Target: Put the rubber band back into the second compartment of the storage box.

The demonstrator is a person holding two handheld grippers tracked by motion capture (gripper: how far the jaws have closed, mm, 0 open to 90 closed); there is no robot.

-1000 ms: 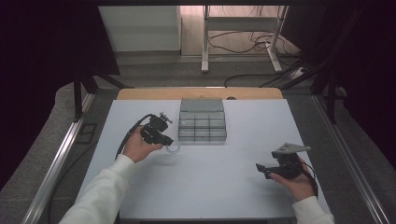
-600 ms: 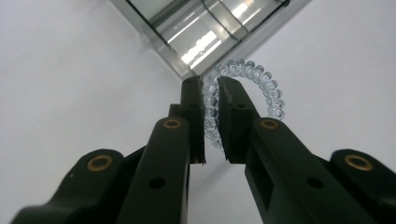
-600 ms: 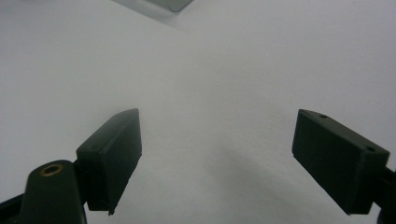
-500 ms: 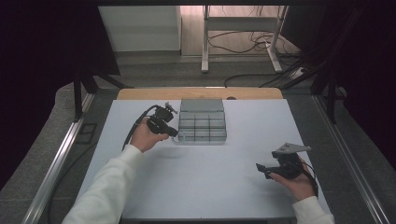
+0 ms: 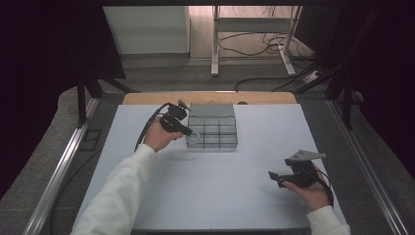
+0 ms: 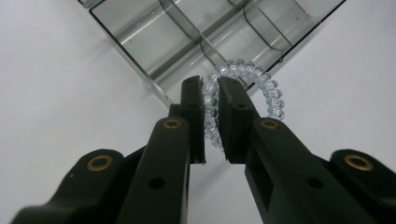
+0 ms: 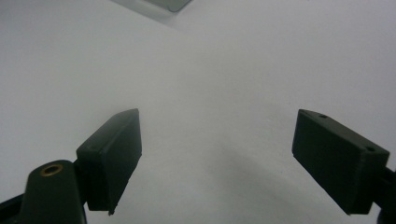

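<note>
The clear coil hair tie [image 6: 243,93] is clamped between the left tongs [image 6: 211,100], held over the near left corner of the grey compartment tray [image 5: 212,127]. Nearer, the right tongs [image 5: 274,176] rest low over the white bench [image 5: 220,196], jaws wide apart.

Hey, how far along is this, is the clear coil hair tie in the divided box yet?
Done: the left gripper has the clear coil hair tie clamped between its jaws, lifted off the table. In hand: it hangs at the near corner of the grey divided box, not inside. The compartments in the left gripper view look empty. Left: drop it into a compartment and release. The right gripper waits open over bare table.
</note>
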